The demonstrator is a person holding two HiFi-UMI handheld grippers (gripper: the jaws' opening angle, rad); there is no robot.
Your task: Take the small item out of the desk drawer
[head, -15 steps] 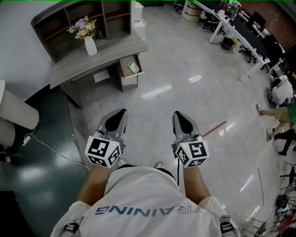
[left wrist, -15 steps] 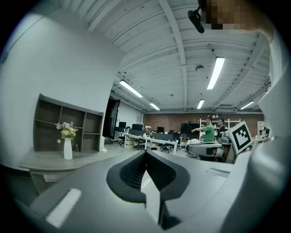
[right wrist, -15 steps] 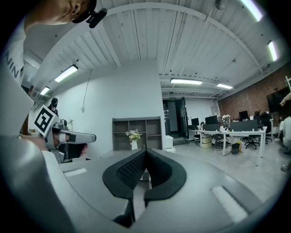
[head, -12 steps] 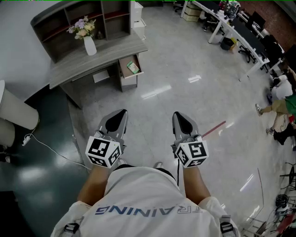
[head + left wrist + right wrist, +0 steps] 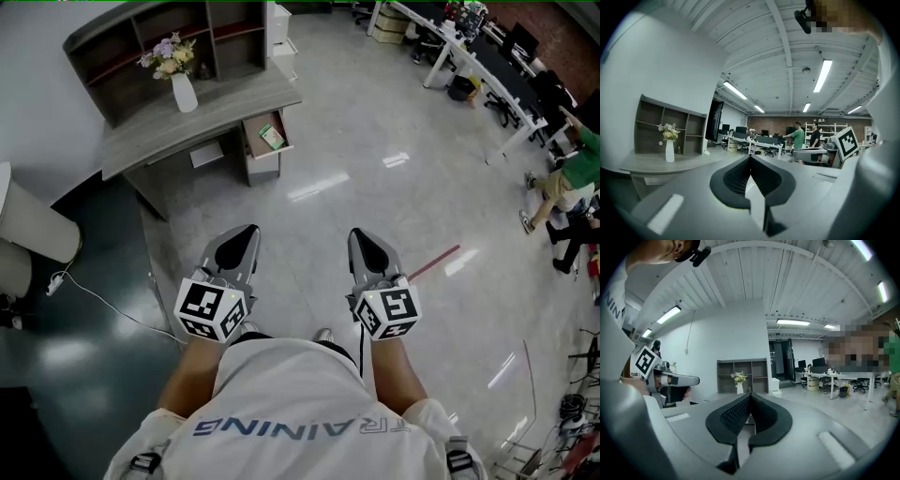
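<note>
A person stands on a glossy office floor point(image 5: 375, 178) with a hand-held gripper in each hand, both held at waist height and pointing level toward a grey desk point(image 5: 150, 141) well ahead. The left gripper point(image 5: 246, 234) has its two dark-padded jaws pressed together with nothing between them. The right gripper point(image 5: 361, 240) is likewise closed and empty. The two tools sit side by side, apart from each other, each topped by its marker cube.

At the desk's right end, a drawer point(image 5: 253, 142) hangs pulled out below the desk top. The small item point(image 5: 271, 137), a flat green-and-white packet, lies inside it, far from both grippers. On the desk top a white vase point(image 5: 184, 93) of flowers point(image 5: 167, 54) stands near the back edge, just in front of an open shelf unit point(image 5: 117, 52) that runs along the rear of the desk.

A white cable point(image 5: 98, 298) trails over the darker floor at the left. Rows of office desks point(image 5: 487, 66) and several people point(image 5: 567, 183) fill the far right of the room.
</note>
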